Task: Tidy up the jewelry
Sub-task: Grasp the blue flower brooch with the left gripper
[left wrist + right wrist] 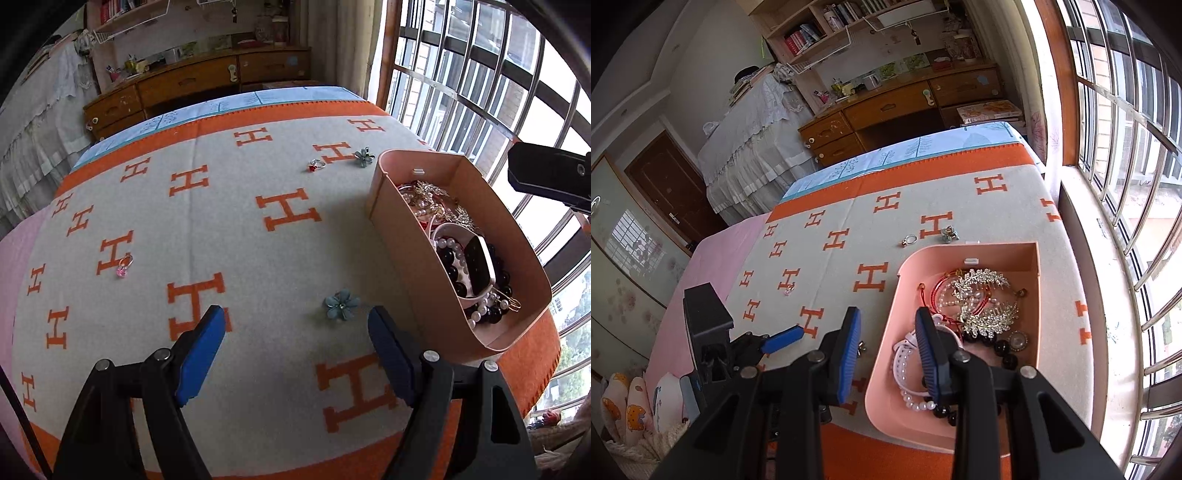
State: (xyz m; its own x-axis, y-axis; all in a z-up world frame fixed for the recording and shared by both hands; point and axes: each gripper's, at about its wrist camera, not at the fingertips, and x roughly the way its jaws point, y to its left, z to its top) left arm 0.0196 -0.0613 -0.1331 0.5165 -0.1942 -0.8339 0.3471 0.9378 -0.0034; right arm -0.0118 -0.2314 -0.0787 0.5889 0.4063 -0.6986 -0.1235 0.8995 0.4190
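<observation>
Blanket [229, 229] under the left gripper [295, 354], jaws spread and empty, carries a blue flower clip [342, 303] beside the pink jewelry box [413, 236]; rings lie farther off.

Right gripper [886, 354], released, straddles the box's near-left wall [882, 354], empty, above a pearl bracelet [905, 373].

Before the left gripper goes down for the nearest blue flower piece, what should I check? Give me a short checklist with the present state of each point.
1. Left gripper open wide enough: ok, nothing between the fingers.
2. Blue flower free on the blanket: ok, nothing lies on it.
3. Flower centred between the fingers: not ok, it sits nearer the right finger.
4. Right gripper clear of the path: ok, it is over the near rim of the pink box, open, holding nothing.
5. Room in the box: cannot tell, it already looks crowded.
</observation>
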